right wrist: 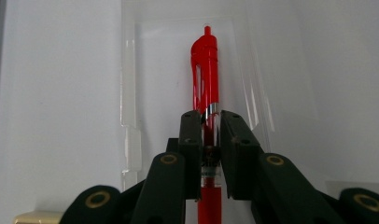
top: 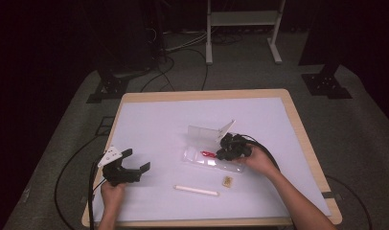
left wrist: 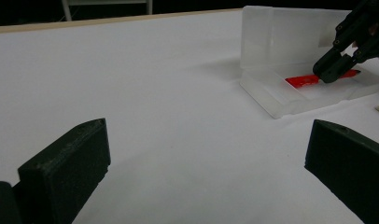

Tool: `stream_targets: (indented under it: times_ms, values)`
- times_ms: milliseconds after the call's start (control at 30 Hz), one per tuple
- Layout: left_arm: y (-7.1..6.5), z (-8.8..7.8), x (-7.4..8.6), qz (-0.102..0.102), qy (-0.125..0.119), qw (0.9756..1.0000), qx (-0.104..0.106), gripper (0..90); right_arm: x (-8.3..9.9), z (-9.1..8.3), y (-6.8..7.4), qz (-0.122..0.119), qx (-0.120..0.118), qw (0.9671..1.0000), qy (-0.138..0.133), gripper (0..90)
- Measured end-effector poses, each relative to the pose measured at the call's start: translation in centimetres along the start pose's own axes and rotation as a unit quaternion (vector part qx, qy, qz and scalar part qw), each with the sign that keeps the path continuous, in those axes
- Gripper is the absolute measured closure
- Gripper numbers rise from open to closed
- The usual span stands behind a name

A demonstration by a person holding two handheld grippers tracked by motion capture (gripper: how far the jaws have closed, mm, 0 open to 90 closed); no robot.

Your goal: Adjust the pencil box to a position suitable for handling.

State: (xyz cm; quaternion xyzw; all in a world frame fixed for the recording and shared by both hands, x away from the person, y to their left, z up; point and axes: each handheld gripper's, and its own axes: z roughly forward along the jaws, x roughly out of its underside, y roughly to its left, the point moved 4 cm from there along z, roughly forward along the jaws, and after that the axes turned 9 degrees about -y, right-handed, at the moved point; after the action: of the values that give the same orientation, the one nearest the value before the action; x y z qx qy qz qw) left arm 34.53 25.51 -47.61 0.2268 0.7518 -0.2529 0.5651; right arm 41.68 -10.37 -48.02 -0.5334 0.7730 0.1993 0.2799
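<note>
Right gripper (right wrist: 210,140): jaws nearly closed, pads clamped on both sides of the red plastic click pen (right wrist: 205,79); grip sits approx mid-barrel, at the silver band.
Pen vs right gripper: runs lengthwise between the jaws, clicker end sticking out well past the tips, rest of barrel passing back under the gripper body.
Pen location: inside the clear plastic rectangular pencil box (right wrist: 131,116), in the tray, lying along its length. In the left gripper view the right gripper's tips (left wrist: 334,70) are down in the tray on the pen (left wrist: 302,80); can't tell if the pen rests on the tray floor or is slightly lifted.
Box lid: frosted, open, standing upright (left wrist: 281,42) beyond the tray, on the far side of the right gripper.
Left gripper (top: 128,167): jaws wide apart, nothing between them, holding nothing; just white table cover (left wrist: 155,93) in front.
Left vs pen: well apart; box is up and to the right in the left gripper view.
Near right gripper: small tan eraser-like block (top: 227,180) just on the person's side of it; white stick-shaped item (top: 196,190) further to that side, btw the two grippers.
</note>
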Motion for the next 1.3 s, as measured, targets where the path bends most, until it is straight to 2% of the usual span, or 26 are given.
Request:
stream_targets:
  times_ms: [400,800,1300]
  values:
    - [0.0,0.0,0.0,0.000,0.000,1.0000,0.000,0.0,-0.1,-0.2,0.1,-0.001,0.000,1.0000,-0.006,76.9]
    - [0.0,0.0,0.0,0.001,0.001,1.0000,-0.001,0.0,-0.2,-2.4,0.6,-0.003,0.007,0.9995,-0.032,74.6]
    - [0.0,0.0,0.0,0.000,0.002,1.0000,-0.002,0.0,1.1,-4.8,1.9,0.008,0.002,0.9985,-0.054,68.4]
